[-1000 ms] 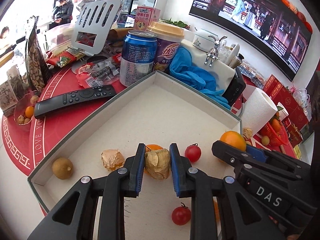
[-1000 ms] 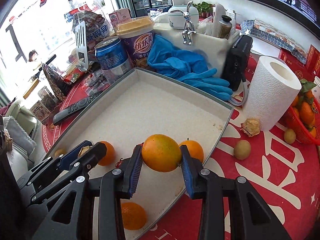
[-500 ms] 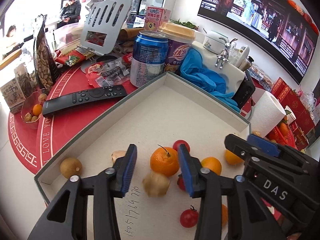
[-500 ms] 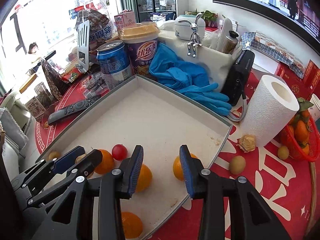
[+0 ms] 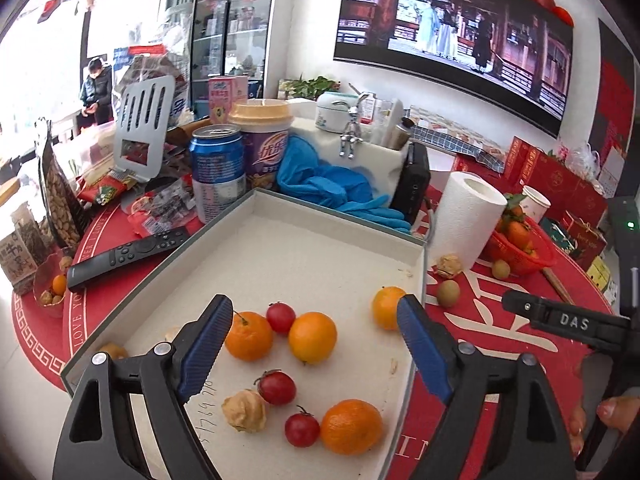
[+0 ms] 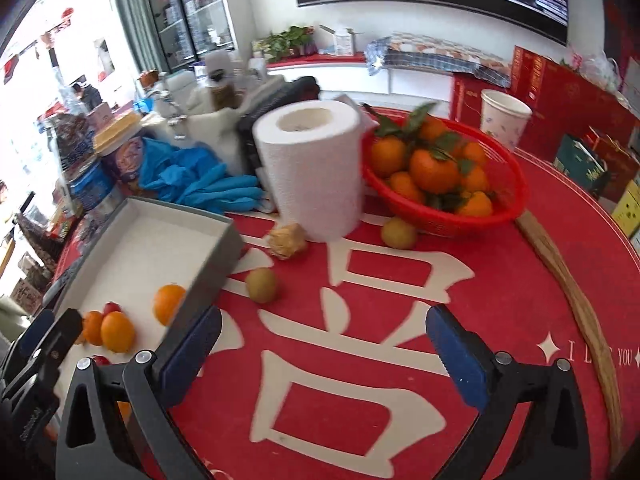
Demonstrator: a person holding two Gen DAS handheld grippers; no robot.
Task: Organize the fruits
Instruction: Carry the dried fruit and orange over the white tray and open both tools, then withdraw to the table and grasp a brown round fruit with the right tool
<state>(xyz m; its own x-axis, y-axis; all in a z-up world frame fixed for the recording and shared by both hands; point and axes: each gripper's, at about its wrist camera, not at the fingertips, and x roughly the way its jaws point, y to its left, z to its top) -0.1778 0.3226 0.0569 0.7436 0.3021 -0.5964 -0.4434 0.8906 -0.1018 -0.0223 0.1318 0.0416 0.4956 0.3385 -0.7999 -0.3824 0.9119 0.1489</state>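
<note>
Shallow white cardboard tray: holds oranges, cherry tomatoes, husked fruit. Left gripper: wide, empty, above tray. Right gripper: wide, empty, over red counter. Step: fetching strays. Next, probably: round greenish-brown fruit beside tray.

A small shop: glass-door drinks fridges at eleven o'clock, stacked red gift boxes at two.

The tray holds four oranges and three cherry tomatoes. One paper roll stands centre frame. Two husked fruits show.
</note>
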